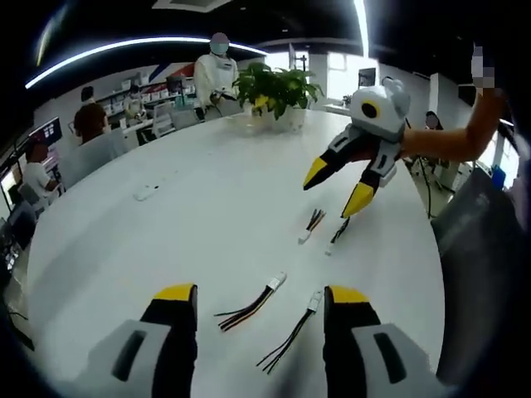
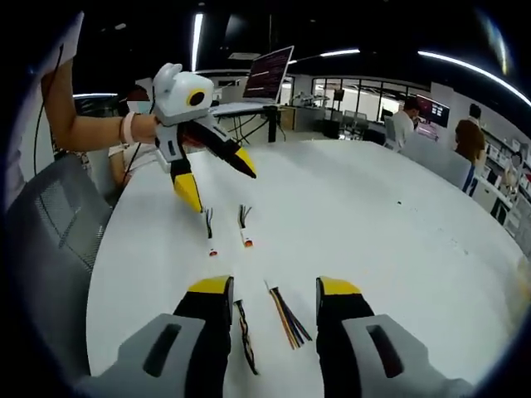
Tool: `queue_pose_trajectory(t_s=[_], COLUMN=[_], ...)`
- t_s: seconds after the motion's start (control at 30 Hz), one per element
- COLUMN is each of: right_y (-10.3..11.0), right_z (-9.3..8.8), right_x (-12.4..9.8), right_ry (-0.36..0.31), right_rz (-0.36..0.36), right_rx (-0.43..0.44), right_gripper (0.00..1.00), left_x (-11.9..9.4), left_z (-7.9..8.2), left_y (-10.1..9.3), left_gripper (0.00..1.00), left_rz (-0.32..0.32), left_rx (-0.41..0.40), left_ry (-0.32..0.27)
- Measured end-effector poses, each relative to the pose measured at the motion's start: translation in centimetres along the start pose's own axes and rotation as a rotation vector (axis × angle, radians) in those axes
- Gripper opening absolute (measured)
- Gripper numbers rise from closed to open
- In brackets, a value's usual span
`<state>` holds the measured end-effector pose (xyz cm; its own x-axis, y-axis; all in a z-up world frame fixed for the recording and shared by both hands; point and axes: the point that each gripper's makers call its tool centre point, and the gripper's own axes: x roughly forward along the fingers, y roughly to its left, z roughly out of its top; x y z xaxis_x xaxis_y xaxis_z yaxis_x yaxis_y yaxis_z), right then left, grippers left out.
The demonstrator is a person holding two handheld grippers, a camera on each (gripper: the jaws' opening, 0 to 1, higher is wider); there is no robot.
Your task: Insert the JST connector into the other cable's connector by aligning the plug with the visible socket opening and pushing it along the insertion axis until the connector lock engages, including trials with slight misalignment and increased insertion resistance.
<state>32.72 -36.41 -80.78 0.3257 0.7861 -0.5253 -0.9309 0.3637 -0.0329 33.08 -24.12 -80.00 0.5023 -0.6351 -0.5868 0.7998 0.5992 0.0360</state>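
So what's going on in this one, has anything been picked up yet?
Not yet. A person holds a gripper in each hand over a white round table. The left gripper and the right gripper are both open and empty. Four short cable pieces lie on the table: two near the left gripper, two near the right. Nothing is gripped or mated yet.

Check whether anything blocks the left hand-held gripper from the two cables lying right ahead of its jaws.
Nothing visible does. The left hand-held gripper is open over bare white table, with the striped cable and the dark cable lying between its jaws, unobstructed.
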Motion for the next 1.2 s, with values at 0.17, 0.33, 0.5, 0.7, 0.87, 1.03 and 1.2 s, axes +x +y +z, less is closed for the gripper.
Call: queue_pose_trajectory(t_s=[0.17, 0.33, 0.5, 0.7, 0.87, 1.03, 1.2], right_y=[0.1, -0.2, -0.1, -0.2, 0.0, -0.1, 0.0], right_z=[-0.5, -0.9, -1.1, -1.4, -1.6, -1.5, -1.7], right_x=[0.4, 0.8, 1.1, 1.7, 2.3, 2.6, 2.8], right_ry=[0.005, 0.016, 0.015, 0.026, 0.021, 0.012, 0.012], right_rz=[0.008, 0.015, 0.023, 0.024, 0.036, 0.037, 0.044], right_rx=[0.007, 0.020, 0.017, 0.030, 0.007, -0.006, -0.025], right_gripper=[0.37, 0.36, 0.35, 0.37, 0.33, 0.31, 0.28], left_x=[1.3, 1.9, 2.2, 2.6, 3.1, 3.6, 3.7], left_z=[-0.9, -1.2, -1.4, -1.3, -2.0, -2.9, -2.6], left_y=[0.2, 0.4, 0.1, -0.4, -0.8, -1.2, -1.0], left_gripper=[0.57, 0.57, 0.55, 0.53, 0.46, 0.46, 0.43], left_rz=[-0.016, -0.022, -0.034, -0.069, -0.093, -0.114, -0.116], left_rx=[0.010, 0.002, 0.007, -0.017, 0.030, 0.049, 0.042], left_ry=[0.017, 0.022, 0.027, 0.015, 0.035, 0.068, 0.048])
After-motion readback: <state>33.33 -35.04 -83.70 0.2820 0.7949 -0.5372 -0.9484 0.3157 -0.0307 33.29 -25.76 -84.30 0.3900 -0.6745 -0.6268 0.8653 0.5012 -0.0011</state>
